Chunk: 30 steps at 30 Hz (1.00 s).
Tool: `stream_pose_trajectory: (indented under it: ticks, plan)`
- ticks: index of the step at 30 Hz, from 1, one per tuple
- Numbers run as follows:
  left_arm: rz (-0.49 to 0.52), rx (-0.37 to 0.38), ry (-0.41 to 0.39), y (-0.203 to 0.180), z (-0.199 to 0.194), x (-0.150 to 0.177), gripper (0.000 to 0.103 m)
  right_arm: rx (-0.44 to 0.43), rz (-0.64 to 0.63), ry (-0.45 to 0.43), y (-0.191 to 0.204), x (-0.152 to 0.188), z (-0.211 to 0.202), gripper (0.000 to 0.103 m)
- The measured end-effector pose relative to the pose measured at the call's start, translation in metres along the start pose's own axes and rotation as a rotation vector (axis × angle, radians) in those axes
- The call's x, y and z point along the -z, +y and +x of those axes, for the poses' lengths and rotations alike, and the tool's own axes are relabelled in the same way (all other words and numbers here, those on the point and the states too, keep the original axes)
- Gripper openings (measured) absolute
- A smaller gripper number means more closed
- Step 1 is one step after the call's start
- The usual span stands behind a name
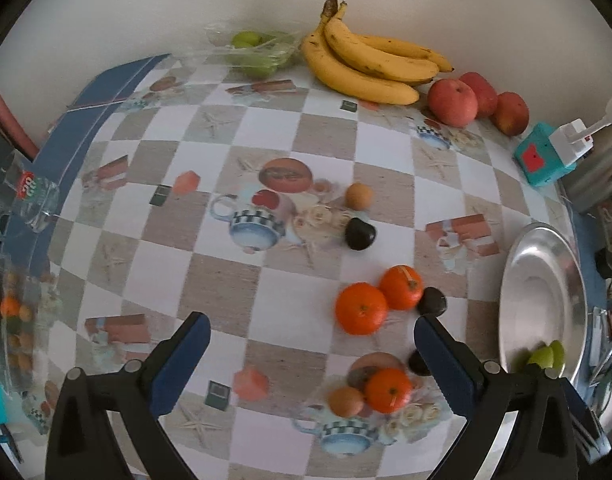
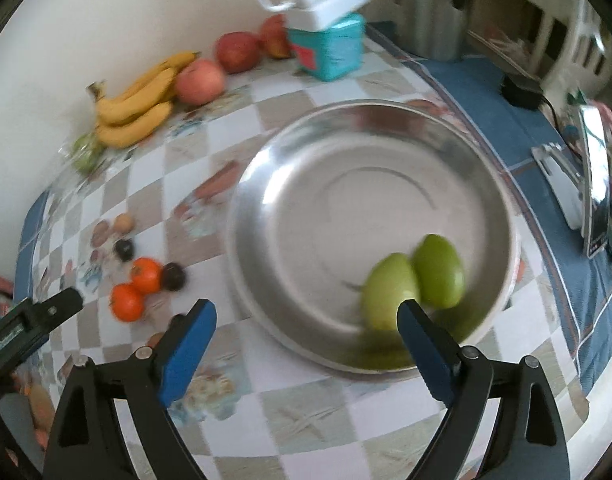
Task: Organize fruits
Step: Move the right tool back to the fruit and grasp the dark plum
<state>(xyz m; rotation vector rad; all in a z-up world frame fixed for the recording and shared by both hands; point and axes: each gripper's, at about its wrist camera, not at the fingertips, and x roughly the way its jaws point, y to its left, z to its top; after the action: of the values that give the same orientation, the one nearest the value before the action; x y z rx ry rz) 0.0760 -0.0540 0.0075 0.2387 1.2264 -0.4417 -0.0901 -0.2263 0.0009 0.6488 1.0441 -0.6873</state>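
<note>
Steel plate (image 2: pixel 290 152) holds two green fruits (image 2: pixel 416 276) | left gripper (image 1: pixel 312 334), right gripper (image 2: pixel 308 320) both spread, empty | we centre squarely over one orange (image 1: pixel 361 308) before closing.

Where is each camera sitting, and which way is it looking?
Left wrist: sits on the left gripper, looking down at the oranges on the table; only its open fingers show.
Right wrist: sits on the right gripper, looking down at the metal plate with two green fruits; its open fingers show, plus part of the left gripper at the left edge.
Shared: plate, green fruits, oranges, bananas, apples.
</note>
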Motion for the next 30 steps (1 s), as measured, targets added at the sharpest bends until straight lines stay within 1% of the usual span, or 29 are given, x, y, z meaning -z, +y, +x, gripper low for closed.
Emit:
stream_pose_trajectory:
  ticks: [7, 10, 13, 15, 18, 21, 25, 28, 30]
  plan:
    - [-0.075, -0.019, -0.007, 0.025, -0.006, 0.006, 0.103, -0.095, -0.079, 0.031, 0.058, 0.016, -0.002, 0.092]
    - [-0.122, -0.020, 0.000, 0.037, -0.005, 0.009, 0.103, -0.111, -0.113, 0.044, 0.073, 0.022, 0.000, 0.092]
    - [-0.179, -0.032, 0.003, 0.047, -0.003, 0.014, 0.103, -0.095, -0.134, 0.040, 0.078, 0.023, 0.001, 0.092]
    - [-0.236, -0.035, 0.002, 0.054, 0.000, 0.017, 0.103, -0.100, -0.128, 0.049, 0.077, 0.023, 0.005, 0.092]
    - [-0.279, -0.049, 0.038, 0.059, 0.012, 0.023, 0.103, -0.105, -0.111, 0.076, 0.074, 0.021, 0.017, 0.092]
    - [-0.282, -0.049, 0.050, 0.056, 0.019, 0.025, 0.103, -0.104, -0.130, 0.084, 0.077, 0.020, 0.024, 0.092]
    - [-0.229, -0.090, 0.003, 0.046, 0.017, 0.023, 0.103, -0.116, -0.132, 0.080, 0.081, 0.019, 0.029, 0.092]
    - [-0.219, -0.057, 0.005, 0.043, 0.019, 0.021, 0.103, -0.107, -0.165, 0.065, 0.085, 0.017, 0.030, 0.092]
    - [-0.203, -0.040, 0.012, 0.041, 0.020, 0.021, 0.103, -0.096, -0.167, 0.053, 0.085, 0.015, 0.031, 0.089]
